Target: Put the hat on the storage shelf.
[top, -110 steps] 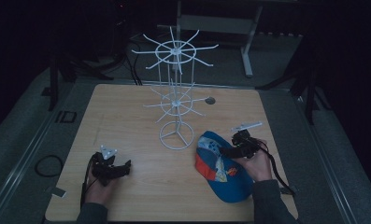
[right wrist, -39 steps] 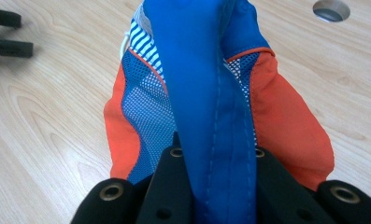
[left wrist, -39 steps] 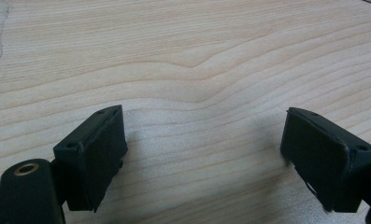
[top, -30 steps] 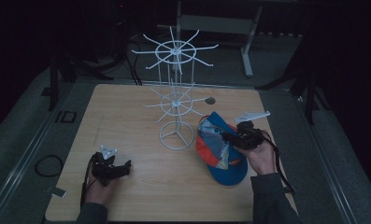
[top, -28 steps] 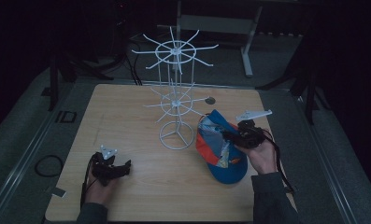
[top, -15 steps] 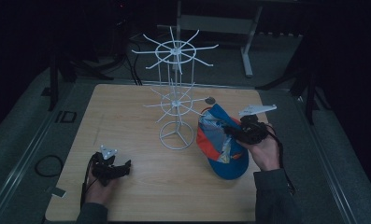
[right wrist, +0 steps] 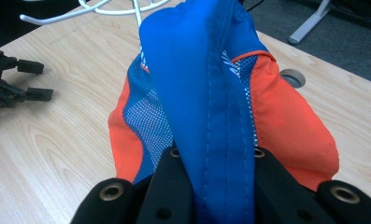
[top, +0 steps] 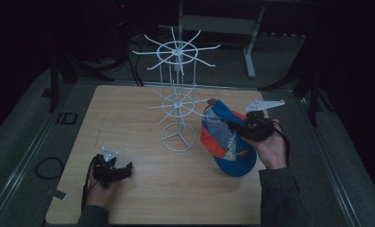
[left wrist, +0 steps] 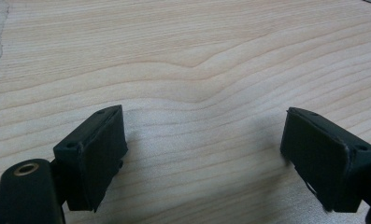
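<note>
A pale wooden table (top: 128, 118) with clear grain sits in a very dim room, ringed by grey carpeted floor (top: 20, 142) that fades to black at the far side. Beyond the table's far edge a grey metal desk frame (top: 249, 35) stands on a long foot, and dark cables (top: 128, 56) run down across the floor by the far left corner. At the near left a black cable loop (top: 46, 166) lies on the carpet beside the table edge.
</note>
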Available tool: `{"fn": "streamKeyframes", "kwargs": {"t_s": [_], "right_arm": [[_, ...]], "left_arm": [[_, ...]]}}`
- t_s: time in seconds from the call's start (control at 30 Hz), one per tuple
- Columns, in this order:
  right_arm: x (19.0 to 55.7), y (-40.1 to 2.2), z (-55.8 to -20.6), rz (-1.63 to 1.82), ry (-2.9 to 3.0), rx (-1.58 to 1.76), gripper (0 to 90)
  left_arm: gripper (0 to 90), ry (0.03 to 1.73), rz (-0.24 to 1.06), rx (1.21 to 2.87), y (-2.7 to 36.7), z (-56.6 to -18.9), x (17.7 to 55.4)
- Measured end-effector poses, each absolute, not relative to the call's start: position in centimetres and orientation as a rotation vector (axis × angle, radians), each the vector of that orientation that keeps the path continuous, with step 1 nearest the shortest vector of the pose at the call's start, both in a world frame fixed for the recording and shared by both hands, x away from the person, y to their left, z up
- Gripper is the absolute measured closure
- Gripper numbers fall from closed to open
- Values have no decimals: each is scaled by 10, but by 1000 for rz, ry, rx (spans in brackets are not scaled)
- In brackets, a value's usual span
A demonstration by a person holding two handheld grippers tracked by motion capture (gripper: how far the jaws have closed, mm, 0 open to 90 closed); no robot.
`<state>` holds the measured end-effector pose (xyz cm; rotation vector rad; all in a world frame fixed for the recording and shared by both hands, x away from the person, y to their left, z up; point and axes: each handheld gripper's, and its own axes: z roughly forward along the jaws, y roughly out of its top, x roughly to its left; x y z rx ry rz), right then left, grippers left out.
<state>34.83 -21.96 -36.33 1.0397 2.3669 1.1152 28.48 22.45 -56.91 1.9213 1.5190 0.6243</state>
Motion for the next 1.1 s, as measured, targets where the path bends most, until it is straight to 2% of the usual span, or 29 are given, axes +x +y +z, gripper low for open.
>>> {"fn": "streamKeyframes", "kwargs": {"t_s": [1.1], "right_arm": [[340, -234, -319, 1155, 2282, 979, 879]], "left_arm": [[146, 1520, 623, 1920, 224, -569, 285]]}}
